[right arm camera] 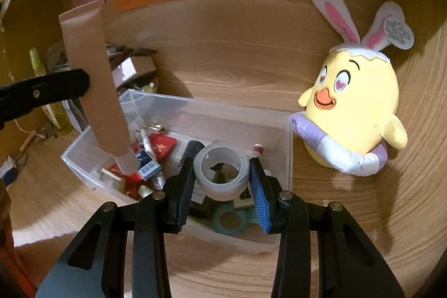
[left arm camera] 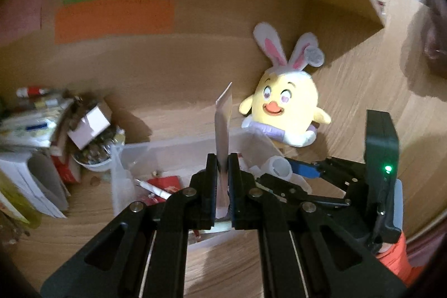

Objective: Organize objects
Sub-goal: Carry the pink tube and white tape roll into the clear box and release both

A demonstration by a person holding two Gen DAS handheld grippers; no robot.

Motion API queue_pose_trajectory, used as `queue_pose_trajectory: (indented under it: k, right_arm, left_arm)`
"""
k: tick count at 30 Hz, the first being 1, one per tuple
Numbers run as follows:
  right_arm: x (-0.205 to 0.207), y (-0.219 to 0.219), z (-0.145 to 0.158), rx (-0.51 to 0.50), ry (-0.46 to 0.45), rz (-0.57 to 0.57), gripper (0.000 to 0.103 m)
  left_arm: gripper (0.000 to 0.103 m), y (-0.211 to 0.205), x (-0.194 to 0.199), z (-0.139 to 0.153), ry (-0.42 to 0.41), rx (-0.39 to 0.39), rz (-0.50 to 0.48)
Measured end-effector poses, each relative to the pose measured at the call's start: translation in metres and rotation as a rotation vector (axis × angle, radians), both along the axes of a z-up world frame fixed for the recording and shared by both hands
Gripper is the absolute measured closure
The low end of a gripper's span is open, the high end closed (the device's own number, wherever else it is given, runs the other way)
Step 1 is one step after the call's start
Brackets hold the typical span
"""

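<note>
Right wrist view: a tape roll (right arm camera: 220, 172) is clamped in the partly open right gripper (right arm camera: 222, 183) above the clear bin (right arm camera: 287, 136); a brown tube (right arm camera: 92, 80) is pinched by the closed left gripper (left arm camera: 222, 180). Both are judged lifted out for sorting; placement spots are needed next

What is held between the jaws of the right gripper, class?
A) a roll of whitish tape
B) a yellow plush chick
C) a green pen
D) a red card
A: the right gripper is shut on the roll of tape above the clear plastic box, while the plush chick sits untouched beside the box.
</note>
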State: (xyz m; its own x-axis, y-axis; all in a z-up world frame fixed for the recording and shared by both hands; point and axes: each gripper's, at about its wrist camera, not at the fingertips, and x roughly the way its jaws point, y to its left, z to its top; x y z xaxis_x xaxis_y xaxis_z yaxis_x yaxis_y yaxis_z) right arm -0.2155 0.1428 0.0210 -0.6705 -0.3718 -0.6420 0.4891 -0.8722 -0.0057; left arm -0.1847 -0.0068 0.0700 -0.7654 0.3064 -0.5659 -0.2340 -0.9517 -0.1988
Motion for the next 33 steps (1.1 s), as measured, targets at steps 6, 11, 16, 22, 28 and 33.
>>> queue_pose_trajectory:
  k: [6, 11, 16, 22, 28, 33]
  right_arm:
    - [-0.013, -0.002, -0.014, 0.032, -0.028, -0.019, 0.068]
    - [-0.023, -0.004, -0.023, 0.051, -0.046, -0.026, 0.068]
    - [-0.027, -0.01, -0.028, 0.066, -0.057, -0.019, 0.068]
    - [-0.027, -0.012, -0.031, 0.078, -0.052, -0.009, 0.067]
    - [-0.026, -0.012, -0.03, 0.074, -0.057, 0.001, 0.064]
    - [-0.022, -0.011, -0.027, 0.071, -0.052, 0.002, 0.059]
  left_arm:
    - [0.097, -0.009, -0.029, -0.028, -0.103, 0.044, 0.02]
    - [0.093, -0.027, -0.042, -0.043, -0.16, 0.028, 0.111]
    - [0.068, -0.032, -0.04, -0.05, -0.168, -0.008, 0.146]
    - [0.062, -0.028, -0.03, -0.049, -0.152, -0.059, 0.142]
    - [0.054, -0.022, -0.017, -0.046, -0.124, -0.104, 0.139]
    - [0.043, -0.02, -0.003, -0.046, -0.096, -0.133, 0.151]
